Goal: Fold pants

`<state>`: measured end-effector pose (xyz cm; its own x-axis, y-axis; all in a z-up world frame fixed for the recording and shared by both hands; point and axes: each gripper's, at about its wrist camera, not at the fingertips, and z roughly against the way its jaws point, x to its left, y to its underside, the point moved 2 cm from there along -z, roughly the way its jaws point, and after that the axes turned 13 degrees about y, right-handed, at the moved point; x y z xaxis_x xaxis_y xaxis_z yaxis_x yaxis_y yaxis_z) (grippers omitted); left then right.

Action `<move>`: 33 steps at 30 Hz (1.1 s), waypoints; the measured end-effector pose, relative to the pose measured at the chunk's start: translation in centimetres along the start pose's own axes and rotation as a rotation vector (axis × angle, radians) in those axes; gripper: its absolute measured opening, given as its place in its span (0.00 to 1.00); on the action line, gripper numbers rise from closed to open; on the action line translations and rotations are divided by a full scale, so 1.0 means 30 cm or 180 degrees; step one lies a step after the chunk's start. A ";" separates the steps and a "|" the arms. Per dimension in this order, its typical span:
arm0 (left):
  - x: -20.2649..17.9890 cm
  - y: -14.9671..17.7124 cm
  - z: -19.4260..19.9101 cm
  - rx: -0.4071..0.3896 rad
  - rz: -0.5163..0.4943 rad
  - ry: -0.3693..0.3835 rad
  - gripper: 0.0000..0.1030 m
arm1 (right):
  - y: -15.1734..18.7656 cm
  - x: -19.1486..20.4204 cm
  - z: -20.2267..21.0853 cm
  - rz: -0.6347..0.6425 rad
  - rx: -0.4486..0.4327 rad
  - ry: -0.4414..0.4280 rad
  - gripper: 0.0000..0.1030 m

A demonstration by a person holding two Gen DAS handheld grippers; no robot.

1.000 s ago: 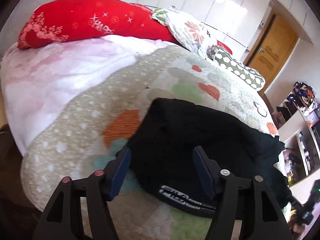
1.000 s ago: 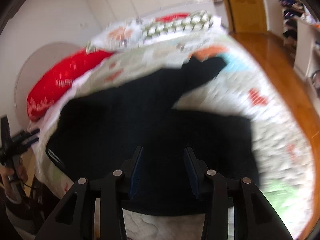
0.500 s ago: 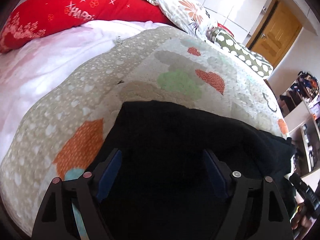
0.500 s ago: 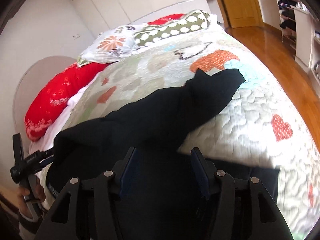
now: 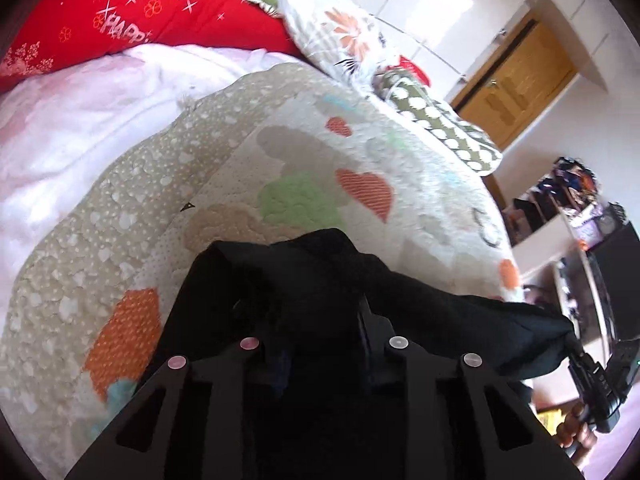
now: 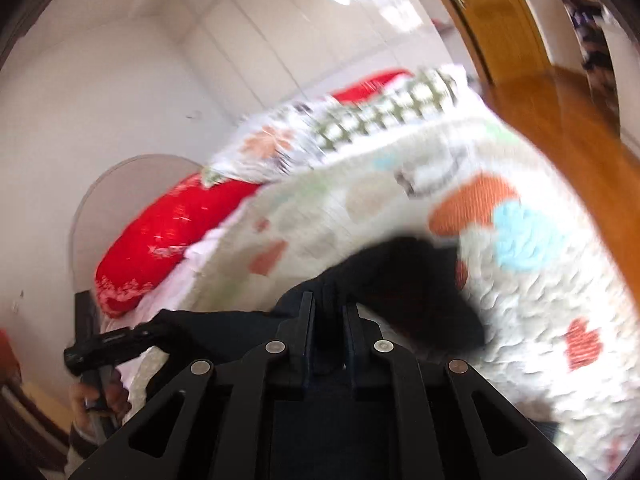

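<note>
Both grippers pinch the black pants (image 5: 320,280) over the quilt (image 5: 160,208): left gripper (image 5: 324,332), right gripper (image 6: 330,312) (view blurred).

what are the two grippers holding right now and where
Both grip the black pants: left gripper and right gripper each pinch an edge, the fabric stretched between them.

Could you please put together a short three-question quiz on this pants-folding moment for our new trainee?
1. True or false: the right gripper has its jaws closed on the black pants.
2. What does the other end of the pants hang from at the right edge of the left wrist view? A) a door handle B) the other gripper C) a pillow
3. What colour is the long pillow at the head of the quilt?

Key: 1 true; 2 B; 3 red.
</note>
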<state>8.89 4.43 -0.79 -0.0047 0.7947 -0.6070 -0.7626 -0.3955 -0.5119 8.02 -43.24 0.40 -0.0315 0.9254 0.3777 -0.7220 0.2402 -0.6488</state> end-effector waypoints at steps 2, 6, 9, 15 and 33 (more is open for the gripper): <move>-0.004 0.012 0.080 -0.0059 0.0009 0.0182 0.24 | 0.012 0.030 0.115 0.0129 -0.0122 -0.0098 0.11; 0.039 0.075 0.197 -0.0034 0.0002 0.0313 0.27 | 0.105 0.045 0.243 0.0267 -0.0128 -0.0093 0.11; 0.147 0.168 0.191 0.0136 0.0136 0.0060 0.26 | 0.251 0.029 0.179 0.0428 0.0342 0.0113 0.11; 0.318 0.270 0.182 0.0280 0.0367 -0.0353 0.23 | 0.418 0.010 0.065 0.0727 0.0910 0.0540 0.22; 0.161 0.258 0.294 -0.0111 0.0156 -0.0542 0.34 | 0.302 -0.125 0.017 0.0605 0.0694 0.0848 0.13</move>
<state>-2.74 9.27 -2.33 -0.1530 0.8395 -0.5214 -0.7358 -0.4490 -0.5070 1.24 -44.70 -6.56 -0.0188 0.9980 0.0609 -0.8515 0.0160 -0.5242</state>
